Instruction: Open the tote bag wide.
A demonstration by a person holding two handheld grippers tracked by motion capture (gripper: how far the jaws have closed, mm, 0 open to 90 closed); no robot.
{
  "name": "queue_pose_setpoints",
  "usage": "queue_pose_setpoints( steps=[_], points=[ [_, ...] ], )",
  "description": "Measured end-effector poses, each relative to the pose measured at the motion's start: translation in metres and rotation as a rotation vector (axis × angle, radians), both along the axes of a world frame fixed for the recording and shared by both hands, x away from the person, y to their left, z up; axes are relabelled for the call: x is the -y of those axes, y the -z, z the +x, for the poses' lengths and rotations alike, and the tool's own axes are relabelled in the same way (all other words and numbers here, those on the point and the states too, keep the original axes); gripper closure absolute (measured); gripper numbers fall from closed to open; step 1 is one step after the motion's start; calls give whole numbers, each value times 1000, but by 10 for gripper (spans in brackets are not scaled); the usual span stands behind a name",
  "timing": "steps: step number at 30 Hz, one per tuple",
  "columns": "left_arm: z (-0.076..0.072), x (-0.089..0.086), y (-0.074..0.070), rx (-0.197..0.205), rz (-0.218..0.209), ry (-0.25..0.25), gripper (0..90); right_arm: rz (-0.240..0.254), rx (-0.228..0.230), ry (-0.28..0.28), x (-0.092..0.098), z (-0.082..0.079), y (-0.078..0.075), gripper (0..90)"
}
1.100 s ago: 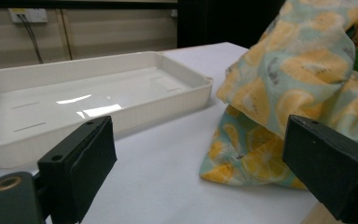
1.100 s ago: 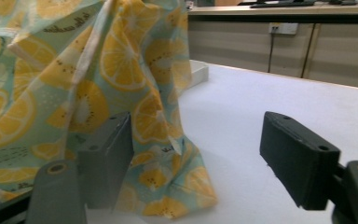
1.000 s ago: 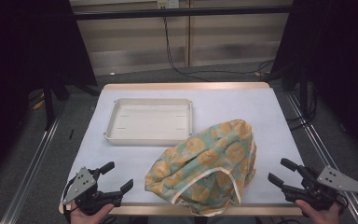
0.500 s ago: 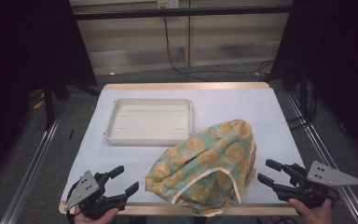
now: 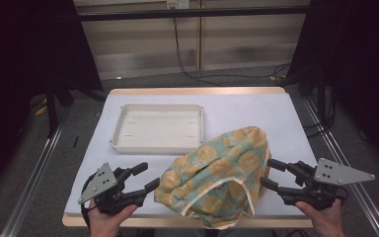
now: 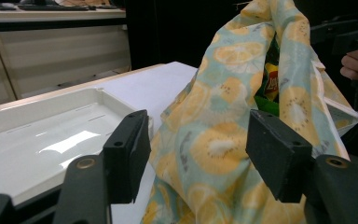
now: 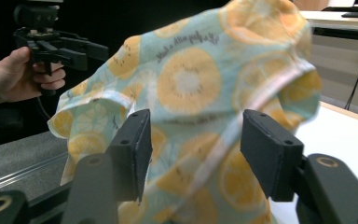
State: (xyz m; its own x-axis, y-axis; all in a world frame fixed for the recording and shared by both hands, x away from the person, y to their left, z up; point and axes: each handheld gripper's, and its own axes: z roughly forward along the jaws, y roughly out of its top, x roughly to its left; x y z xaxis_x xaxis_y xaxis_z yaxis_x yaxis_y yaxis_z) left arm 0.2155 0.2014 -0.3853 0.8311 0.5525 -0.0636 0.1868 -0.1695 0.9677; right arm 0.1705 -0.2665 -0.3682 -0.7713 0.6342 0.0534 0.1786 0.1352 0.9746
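A teal cloth bag (image 5: 217, 177) printed with orange citrus slices lies slumped on the white table's near half. Through its opening a green snack packet (image 6: 271, 79) shows in the left gripper view. My left gripper (image 5: 145, 176) hovers just off the bag's left edge. Its jaws have just been closing but remain open, with the bag (image 6: 214, 140) ahead of the pads and not pinched. My right gripper (image 5: 268, 173) sits at the bag's right edge, also open after narrowing. The bag (image 7: 191, 93) is in front of its pads, unpressed.
An empty white tray (image 5: 158, 127) rests at the back left of the table (image 5: 256, 108), behind the bag. The table's wooden front edge runs under both hands. Dark curtains and metal rails flank the table.
Both grippers have risen and moved in toward the bag from either side, and their jaws stand narrower than before. The bag and tray have not moved.
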Motion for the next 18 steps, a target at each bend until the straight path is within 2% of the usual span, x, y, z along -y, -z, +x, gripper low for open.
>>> queue_pose_setpoints(
  steps=[2,5,7,9,10,11,13,14,16,18],
  points=[
    [7,7,-1,-17,-7,11,424,7,11,-3,-2,5,-4,415],
    [20,17,-1,-30,-15,51,426,5,-3,6,-2,13,-11,403],
    [28,24,-1,-36,-5,51,426,-5,-5,23,-3,18,-13,396],
    [36,32,0,-61,-27,78,425,-17,-9,37,-3,22,-15,390],
    [36,32,0,-61,-27,78,424,-17,-9,37,-3,22,-15,390],
    [42,41,-2,-63,-22,104,415,-21,-11,40,-2,26,-17,384],
    [46,48,-8,-59,-19,120,412,-17,-7,46,-2,29,-19,380],
    [47,52,-11,-46,-16,121,411,-13,-8,32,-2,31,-20,378],
    [49,59,-18,-30,-1,124,412,-26,-12,40,-5,34,-23,364],
    [51,66,-21,-27,-22,139,439,-32,6,35,-7,37,-27,357]
  ],
)
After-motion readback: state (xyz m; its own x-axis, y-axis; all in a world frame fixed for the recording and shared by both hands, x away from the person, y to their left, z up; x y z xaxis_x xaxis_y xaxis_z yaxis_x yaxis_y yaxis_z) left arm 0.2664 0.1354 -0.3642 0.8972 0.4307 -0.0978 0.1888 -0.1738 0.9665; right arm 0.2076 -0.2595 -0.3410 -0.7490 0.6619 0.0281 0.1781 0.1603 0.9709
